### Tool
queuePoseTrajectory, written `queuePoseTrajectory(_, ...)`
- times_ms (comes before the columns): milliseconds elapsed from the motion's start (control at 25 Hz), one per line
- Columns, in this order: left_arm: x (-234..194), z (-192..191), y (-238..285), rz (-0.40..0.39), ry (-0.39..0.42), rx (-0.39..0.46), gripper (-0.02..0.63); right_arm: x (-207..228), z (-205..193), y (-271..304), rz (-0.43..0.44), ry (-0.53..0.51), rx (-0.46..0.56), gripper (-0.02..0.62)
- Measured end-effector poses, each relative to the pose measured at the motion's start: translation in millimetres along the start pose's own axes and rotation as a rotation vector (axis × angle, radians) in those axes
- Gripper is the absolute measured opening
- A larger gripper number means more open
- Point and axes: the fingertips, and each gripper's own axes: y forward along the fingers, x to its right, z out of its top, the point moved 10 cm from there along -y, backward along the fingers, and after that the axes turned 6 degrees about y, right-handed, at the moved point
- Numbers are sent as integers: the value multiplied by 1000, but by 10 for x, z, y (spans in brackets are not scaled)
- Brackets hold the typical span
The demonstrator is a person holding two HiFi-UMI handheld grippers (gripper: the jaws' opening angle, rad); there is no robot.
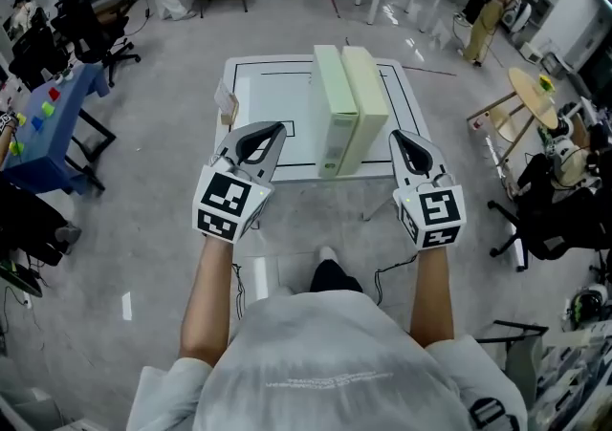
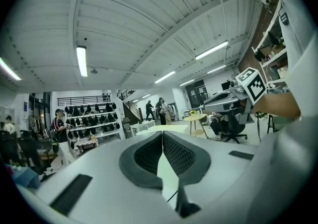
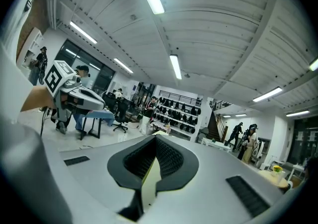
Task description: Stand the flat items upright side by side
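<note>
Two pale green binders stand upright side by side at the middle of the head view, one binder (image 1: 334,114) on the left and the other binder (image 1: 366,106) touching its right flank, their long top edges running away from the camera. They stand on a white desk (image 1: 263,99) with a black line drawn round its top. A small brown and white thing (image 1: 227,106) lies at the desk's left edge; what it is cannot be told.

Below the binders, at the desk's near edge, the left hand-held gripper (image 1: 266,138) sits at lower left of them and the right hand-held gripper (image 1: 405,146) at lower right, both apart from the binders. Each gripper view shows the dark ribbed pads pressed together at the tips with nothing between them, so both are closed and empty.

Around the desk is grey floor, with a blue table (image 1: 43,138) at the left edge and a round wooden table (image 1: 532,95) at the right.
</note>
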Motion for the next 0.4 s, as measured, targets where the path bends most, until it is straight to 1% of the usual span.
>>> queuePoseTrajectory(120,16,-68,-15,-5,-22,-8,20,-7,-10,36,20,27,3,28)
queuePoseTrajectory(400,69,-228,15,-7,-55,-32,20,-65,-147,147,41,24,-34,28)
